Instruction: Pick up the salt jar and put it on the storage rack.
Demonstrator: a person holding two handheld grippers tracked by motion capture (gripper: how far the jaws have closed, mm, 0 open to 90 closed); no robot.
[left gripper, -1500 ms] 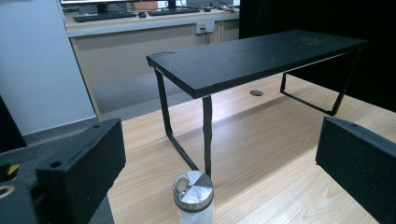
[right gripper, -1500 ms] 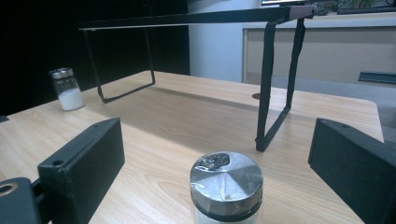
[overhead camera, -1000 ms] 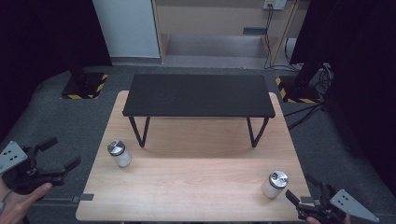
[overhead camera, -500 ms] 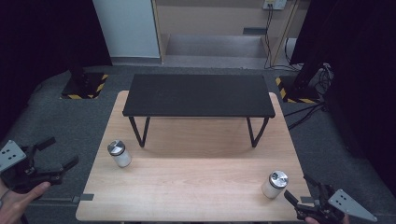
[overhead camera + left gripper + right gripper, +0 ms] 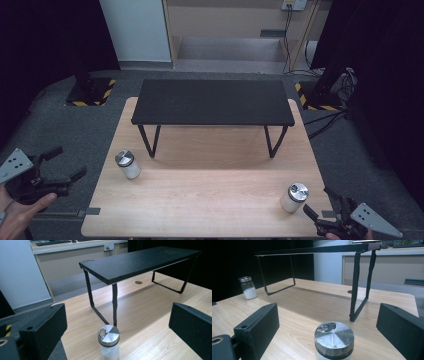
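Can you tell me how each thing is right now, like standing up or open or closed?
Left shaker: upright on the table, metal cap on, white powder inside.
Right shaker: upright, capped, near the table's front edge.
Black shelf: standing on its legs, nothing on top.
Left gripper: open, holding nothing.
Right gripper: open, just short of the right shaker.

Left tool (image 5: 62, 164) sits in the left hand (image 5: 22, 212), jaws spread wide; right tool (image 5: 320, 205) likewise gapes, empty.
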